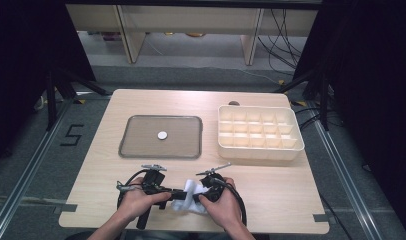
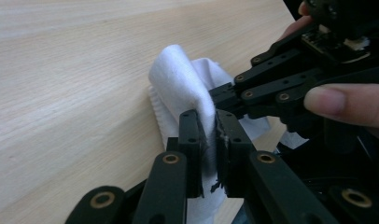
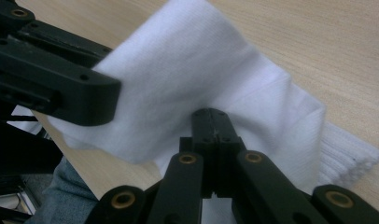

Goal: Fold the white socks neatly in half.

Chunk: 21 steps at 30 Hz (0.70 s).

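High view – above, looking forward-down on table (image 1: 271,200); gripper views – close, sharing white cloth (image 2: 178,79).

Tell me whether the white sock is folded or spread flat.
Folded: the white sock bunches up, doubled over, off the table.

In the high view the hands cover much of the white cloth (image 1: 187,196), near the table's near edge; the forearms are cut off by the bottom edge; the small round thing (image 1: 162,135) on the tray (image 1: 136,150) is too small to name; in the left gripper view the jaws hide the cloth's lower part; in the right gripper view the left gripper (image 3: 75,93) covers its left corner.
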{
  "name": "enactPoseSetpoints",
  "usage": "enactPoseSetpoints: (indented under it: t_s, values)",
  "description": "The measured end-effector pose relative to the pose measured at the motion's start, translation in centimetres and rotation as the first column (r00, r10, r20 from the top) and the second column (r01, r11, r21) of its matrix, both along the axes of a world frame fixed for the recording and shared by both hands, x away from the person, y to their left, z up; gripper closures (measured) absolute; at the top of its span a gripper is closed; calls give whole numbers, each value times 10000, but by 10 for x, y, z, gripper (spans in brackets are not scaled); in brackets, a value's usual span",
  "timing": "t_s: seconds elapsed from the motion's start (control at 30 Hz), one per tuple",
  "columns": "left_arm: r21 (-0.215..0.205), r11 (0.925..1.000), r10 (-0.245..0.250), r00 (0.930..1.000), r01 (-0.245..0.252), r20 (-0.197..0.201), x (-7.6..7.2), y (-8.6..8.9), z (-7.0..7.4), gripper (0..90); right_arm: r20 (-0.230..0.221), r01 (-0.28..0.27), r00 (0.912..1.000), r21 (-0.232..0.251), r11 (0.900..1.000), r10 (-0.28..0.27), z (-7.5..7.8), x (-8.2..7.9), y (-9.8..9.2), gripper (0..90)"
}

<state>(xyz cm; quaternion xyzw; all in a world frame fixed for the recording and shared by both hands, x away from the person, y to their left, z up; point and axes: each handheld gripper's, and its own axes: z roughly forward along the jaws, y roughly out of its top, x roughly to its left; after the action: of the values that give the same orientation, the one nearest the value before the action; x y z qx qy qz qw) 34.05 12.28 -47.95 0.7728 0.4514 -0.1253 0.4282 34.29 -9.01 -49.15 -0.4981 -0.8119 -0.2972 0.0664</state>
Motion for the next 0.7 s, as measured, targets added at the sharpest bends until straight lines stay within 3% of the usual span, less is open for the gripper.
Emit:
enactPoseSetpoints:
  t_s: [0.07, 0.1, 0.17, 0.23, 0.27, 0.3, 0.33, 0.37, 0.43, 0.53, 0.57, 0.67, 0.7]
  values:
    - [-165, 9998, -66, 10000, 67, 49, 0, -1, 0, 814, 155, -170, 9997, 87, 9998, 168, -1, 1, -1, 900]
    - [-279, 9994, -186, 9998, 186, 10, 1, -2, 0, 815, -29, 10, 10000, 61, 10000, -9, 0, 0, -1, 900]
    - [-55, 10000, -6, 10000, 6, 8, -1, -4, 3, 817, -55, 36, 10000, 101, 9999, -35, 0, -1, 0, 900]
    - [-305, 9995, -50, 9999, 54, 129, 0, -6, 2, 819, 171, -140, 9998, 171, 9998, 137, -1, 0, 0, 900]
    - [-305, 9995, -50, 9999, 54, 129, 0, -6, 2, 819, 171, -140, 9998, 171, 9998, 137, -1, 0, 0, 900]
    - [-39, 9999, -105, 9999, 106, 71, -1, -6, 5, 820, 40, -2, 10000, 73, 10000, 1, -1, 0, 0, 900]
    - [-39, 9999, -105, 9999, 106, 71, -1, -6, 5, 821, 40, -2, 10000, 73, 10000, 1, -1, 0, 0, 900]
    - [-298, 9995, -127, 9998, 131, 148, 0, -8, 4, 821, 95, 28, 10000, 4, 10000, -28, -1, -1, 1, 900]
    - [-97, 9998, -154, 9997, 156, 207, 0, -8, 5, 823, 91, 36, 10000, 26, 10000, -37, -1, -1, 1, 900]
    - [-116, 9998, -159, 9997, 162, 202, 0, -9, 5, 823, 129, 31, 9999, 6, 10000, -31, -1, -1, 2, 900]
    - [-379, 9990, -238, 9995, 245, 194, 1, -9, 4, 822, 98, 23, 9999, 27, 10000, -23, 0, -2, 2, 900]
    - [-112, 9998, -142, 9995, 145, 274, 0, -9, 5, 822, 157, -20, 9999, 115, 9999, 18, 0, -1, 1, 900]
    - [-62, 9999, -149, 9993, 151, 336, 0, -8, 6, 822, 442, -37, 9990, 145, 9999, 30, 4, -2, -1, 900]
